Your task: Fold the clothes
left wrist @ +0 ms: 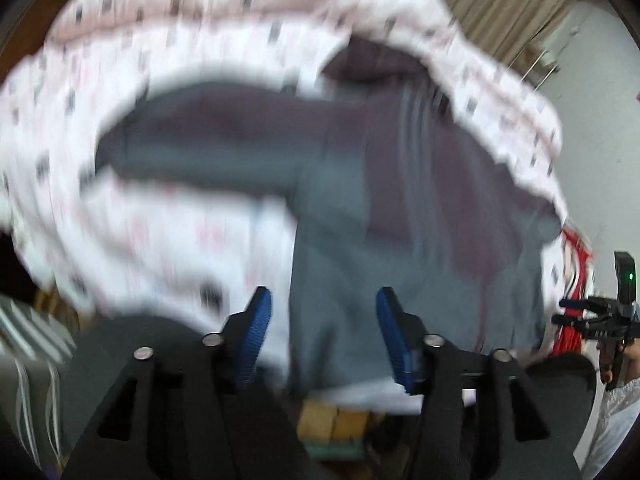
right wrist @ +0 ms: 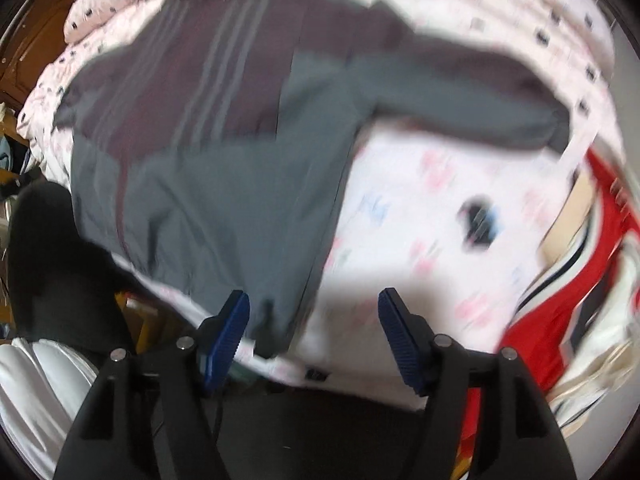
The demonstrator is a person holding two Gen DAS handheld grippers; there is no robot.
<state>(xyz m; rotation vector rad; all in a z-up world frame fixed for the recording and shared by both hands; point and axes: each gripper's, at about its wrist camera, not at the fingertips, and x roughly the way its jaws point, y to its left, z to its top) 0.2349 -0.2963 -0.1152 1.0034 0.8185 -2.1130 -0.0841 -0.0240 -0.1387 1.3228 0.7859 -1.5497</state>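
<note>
jacket: a grey and dark maroon jacket (right wrist: pixel 224 160) lies spread flat on the bed, with pale stripes down the maroon part. One sleeve (right wrist: pixel 460 92) sticks out sideways across the sheet, and the grey hem runs down to the bed's near edge.

left gripper: the left gripper (left wrist: pixel 322 334) hangs above the jacket's grey hem with its blue pads (left wrist: pixel 256 336) apart. Nothing is pinched, so it's let go. The shot is really blurry.

right gripper: the right gripper (right wrist: pixel 314 342) is also released, with its pads spread wide. A corner of the grey hem sits just beside the left pad (right wrist: pixel 226 340), but whether they touch is hard to call; the other pad is over bare sheet.

bed sheet: a white-pink sheet (right wrist: pixel 432 200) with little dark and pink prints sits under the jacket and bunches up toward the far edge.

red clothes: a red, white and dark striped pile (right wrist: pixel 568 288) lies off the bed's right side.

curtain: a beige curtain (left wrist: pixel 512 4) hangs past the bed's far edge in the left view.

other bits: a dark wooden door (right wrist: pixel 36 32) stands past the far left corner.
</note>
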